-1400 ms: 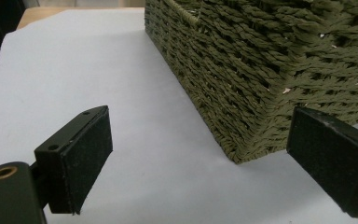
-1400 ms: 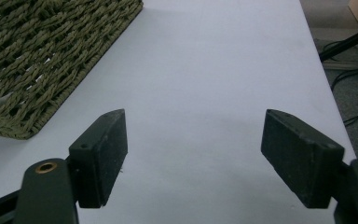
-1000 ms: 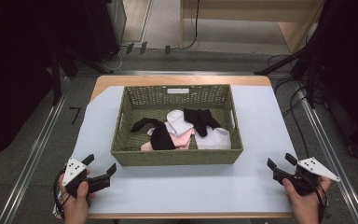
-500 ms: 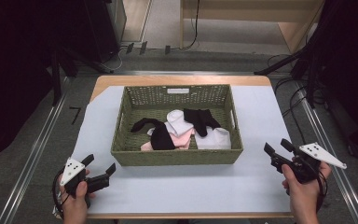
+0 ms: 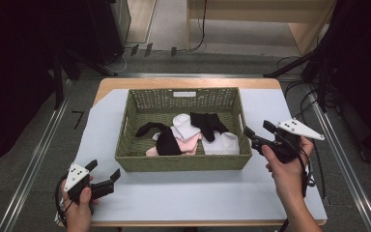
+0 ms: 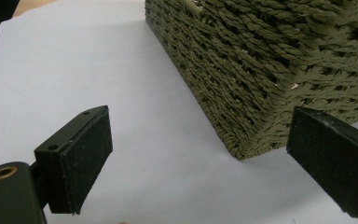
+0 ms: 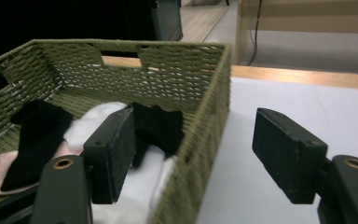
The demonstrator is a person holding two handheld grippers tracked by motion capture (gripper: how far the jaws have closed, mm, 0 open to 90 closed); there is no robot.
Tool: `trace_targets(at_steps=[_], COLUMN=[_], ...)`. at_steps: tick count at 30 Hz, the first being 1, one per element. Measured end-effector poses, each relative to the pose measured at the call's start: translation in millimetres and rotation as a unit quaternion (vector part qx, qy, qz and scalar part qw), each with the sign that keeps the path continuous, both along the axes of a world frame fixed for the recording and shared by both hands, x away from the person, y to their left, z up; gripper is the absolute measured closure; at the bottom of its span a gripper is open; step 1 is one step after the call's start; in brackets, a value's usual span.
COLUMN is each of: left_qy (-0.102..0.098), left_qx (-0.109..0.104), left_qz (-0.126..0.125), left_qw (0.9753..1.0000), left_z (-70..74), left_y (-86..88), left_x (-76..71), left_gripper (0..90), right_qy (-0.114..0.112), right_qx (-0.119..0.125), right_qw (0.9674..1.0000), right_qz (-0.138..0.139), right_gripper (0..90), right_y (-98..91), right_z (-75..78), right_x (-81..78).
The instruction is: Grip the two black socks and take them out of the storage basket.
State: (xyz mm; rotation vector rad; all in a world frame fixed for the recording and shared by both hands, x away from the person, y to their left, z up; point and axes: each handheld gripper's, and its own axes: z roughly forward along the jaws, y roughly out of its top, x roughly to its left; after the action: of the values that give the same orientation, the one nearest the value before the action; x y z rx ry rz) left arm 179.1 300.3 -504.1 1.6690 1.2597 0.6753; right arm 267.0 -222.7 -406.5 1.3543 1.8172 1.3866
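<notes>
A: How far along is the sorting?

B: Barely begun, I'd judge. All the socks sit in the woven basket on the table: a black sock at the left, a white sock in the middle over a pink sock, another black sock toward the right, and another white one in the near right corner. None has been lifted out, and the paper around the basket holds nothing.

A: And the right gripper?

B: It hangs just beside the basket's right wall, raised off the table, pointing leftward toward the socks. From its own view the basket's wall stands between the jaws, one pad over the inside, the other outside. Jaws wide, nothing gripped.

A: The left gripper?

B: Low at the near left corner of the table, aimed at the basket's corner, jaws spread wide and empty, hand resting by the edge
</notes>
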Motion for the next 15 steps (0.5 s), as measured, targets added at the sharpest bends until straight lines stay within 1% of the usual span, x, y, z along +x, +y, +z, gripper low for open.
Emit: trace_targets(at_steps=[1, 2, 3, 4, 5, 6, 8, 9, 10, 11, 12, 13, 14, 15], left_qy=[0.0, 0.0, 0.001, 0.002, 0.002, 0.0, -0.001, -0.001, -0.001, -0.001, -0.001, -0.002, -0.003, -0.004], left_qx=[-0.001, -0.002, -0.002, 0.002, 0.002, 0.005, 0.003, 0.003, 0.002, 0.002, 0.002, 0.002, 0.002, 0.003], left_qz=[0.001, 0.003, 0.004, 0.003, 0.003, 0.003, 0.004, 0.004, 0.004, 0.004, 0.004, 0.004, 0.003, 0.002], left_qw=[1.0, 1.0, 1.0, 1.0, 1.0, 1.0, 1.0, 1.0, 1.0, 1.0, 1.0, 1.0, 1.0, 1.0], left_z=[0.0, 0.0, -0.1, 0.1, 0.1, 0.1, 0.0, 0.0, 0.0, 0.0, 0.0, 0.0, -0.1, -0.1], left_y=[0.1, 0.1, 0.1, -0.3, -0.3, -0.9, -0.9, -0.9, -0.3, -0.3, -0.3, -0.5, -0.6, -0.7], left_x=[-0.2, -0.1, 0.1, 0.2, 0.2, 0.0, -0.2, -0.2, -0.2, -0.3, -0.3, -0.4, -0.6, -0.9], left_gripper=[7.9, 7.9, 7.9, 7.9, 7.9, 7.9, 7.9, 7.9, 7.9, 7.9, 7.9, 7.9, 7.9, 7.9], right_qy=[-0.001, -0.001, 0.0, 0.002, 0.002, 0.003, 0.005, 0.005, 0.008, 0.009, 0.009, 0.011, 0.017, 0.022], right_qx=[0.0, 0.0, 0.001, -0.002, -0.002, -0.007, -0.009, -0.009, -0.008, -0.008, -0.008, -0.012, -0.014, -0.015], right_qw=[1.0, 1.0, 1.0, 0.9999, 0.9999, 0.9998, 0.9996, 0.9996, 0.9994, 0.9994, 0.9994, 0.9993, 0.9991, 0.9989], right_qz=[0.004, 0.004, 0.008, 0.012, 0.012, 0.02, 0.025, 0.025, 0.031, 0.032, 0.032, 0.034, 0.036, 0.039], right_gripper=[30.5, 30.5, 30.5, 30.7, 30.7, 30.8, 31.2, 31.2, 31.5, 31.9, 31.9, 31.8, 32.1, 32.2], right_y=[5.1, 5.1, 10.4, 21.2, 21.2, 31.9, 41.5, 41.5, 50.5, 55.1, 55.1, 59.6, 68.7, 73.2], right_z=[1.6, 1.6, 2.9, 4.6, 4.6, 6.7, 9.7, 9.7, 12.8, 13.9, 13.9, 14.8, 15.0, 14.4], right_x=[2.5, 2.5, 5.2, 10.3, 10.3, 15.2, 19.8, 19.8, 25.3, 28.3, 28.3, 31.8, 38.9, 42.6])
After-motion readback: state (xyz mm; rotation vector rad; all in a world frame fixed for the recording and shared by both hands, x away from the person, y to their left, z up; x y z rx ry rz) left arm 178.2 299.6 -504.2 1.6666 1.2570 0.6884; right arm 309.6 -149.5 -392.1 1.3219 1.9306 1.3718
